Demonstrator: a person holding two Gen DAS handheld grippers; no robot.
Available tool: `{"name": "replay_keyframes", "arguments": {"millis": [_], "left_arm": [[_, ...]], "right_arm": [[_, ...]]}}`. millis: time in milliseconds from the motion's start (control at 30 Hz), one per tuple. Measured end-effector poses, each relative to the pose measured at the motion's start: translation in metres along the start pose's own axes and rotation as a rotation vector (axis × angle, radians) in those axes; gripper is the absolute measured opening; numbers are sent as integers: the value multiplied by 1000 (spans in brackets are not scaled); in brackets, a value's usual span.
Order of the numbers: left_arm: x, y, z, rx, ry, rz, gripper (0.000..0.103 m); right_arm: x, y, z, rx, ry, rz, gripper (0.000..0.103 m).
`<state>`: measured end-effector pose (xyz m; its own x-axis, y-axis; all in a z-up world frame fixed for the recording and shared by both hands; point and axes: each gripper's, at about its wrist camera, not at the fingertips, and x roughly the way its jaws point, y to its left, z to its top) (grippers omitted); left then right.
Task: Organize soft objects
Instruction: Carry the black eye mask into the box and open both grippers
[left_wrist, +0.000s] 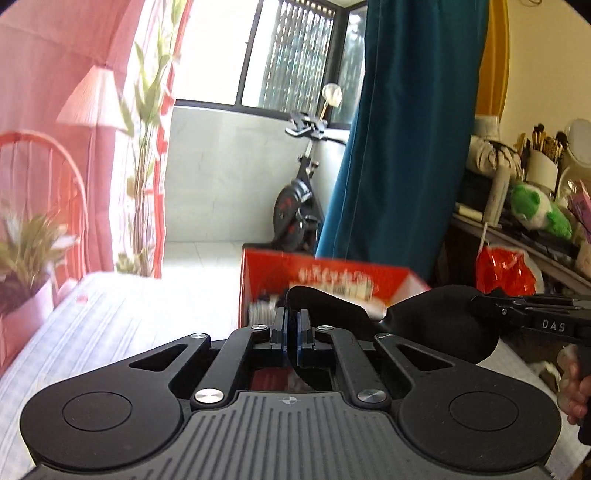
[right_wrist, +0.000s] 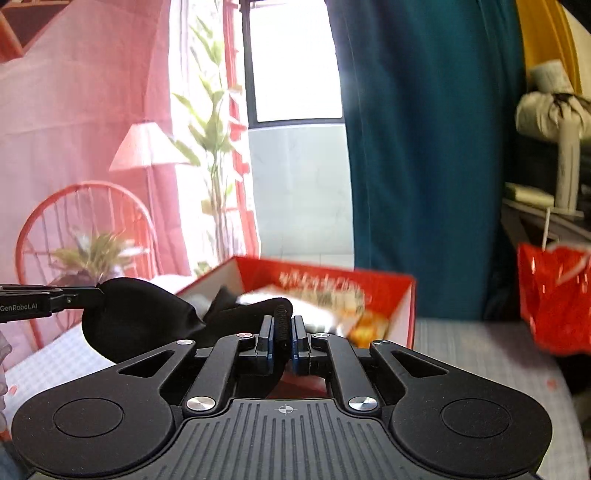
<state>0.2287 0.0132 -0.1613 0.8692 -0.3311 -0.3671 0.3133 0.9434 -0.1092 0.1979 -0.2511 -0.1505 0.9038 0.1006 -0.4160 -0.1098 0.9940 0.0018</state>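
Note:
A black soft eye mask (left_wrist: 436, 321) hangs stretched between my two grippers above the bed. My left gripper (left_wrist: 293, 325) is shut on one end of it. My right gripper (right_wrist: 283, 330) is shut on the other end, at its ribbed strap, and it also enters the left wrist view from the right (left_wrist: 517, 314). The mask (right_wrist: 140, 317) shows in the right wrist view too, with the left gripper's tip (right_wrist: 74, 297) at its left end. Just beyond stands an open red box (left_wrist: 332, 280) holding several soft items (right_wrist: 332, 306).
The bed's pale striped sheet (left_wrist: 129, 332) spreads below. A potted plant (left_wrist: 26, 258) and a red wire headboard (right_wrist: 85, 229) are at left. A red plastic bag (right_wrist: 554, 295) hangs at right under a cluttered shelf with a green plush (left_wrist: 535, 210). A teal curtain (left_wrist: 406, 147) hangs behind.

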Motion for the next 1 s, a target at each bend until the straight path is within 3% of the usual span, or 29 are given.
{"name": "replay_keyframes", "arguments": {"millis": [167, 267, 467, 667, 867, 1000], "left_arm": [[37, -10, 21, 42, 22, -24, 5], [72, -12, 20, 62, 103, -53, 5], [125, -7, 6, 79, 235, -24, 5], [144, -1, 3, 118, 296, -16, 6], [140, -3, 4, 119, 302, 2, 7], [136, -3, 8, 126, 311, 26, 10]], "right_arm": [[28, -10, 24, -23, -6, -45, 8], [53, -14, 22, -36, 50, -57, 8], [100, -25, -3, 41, 205, -70, 8], [121, -31, -23, 92, 276, -81, 8], [117, -28, -26, 96, 259, -95, 9], [108, -28, -20, 75, 242, -112, 15]]}}
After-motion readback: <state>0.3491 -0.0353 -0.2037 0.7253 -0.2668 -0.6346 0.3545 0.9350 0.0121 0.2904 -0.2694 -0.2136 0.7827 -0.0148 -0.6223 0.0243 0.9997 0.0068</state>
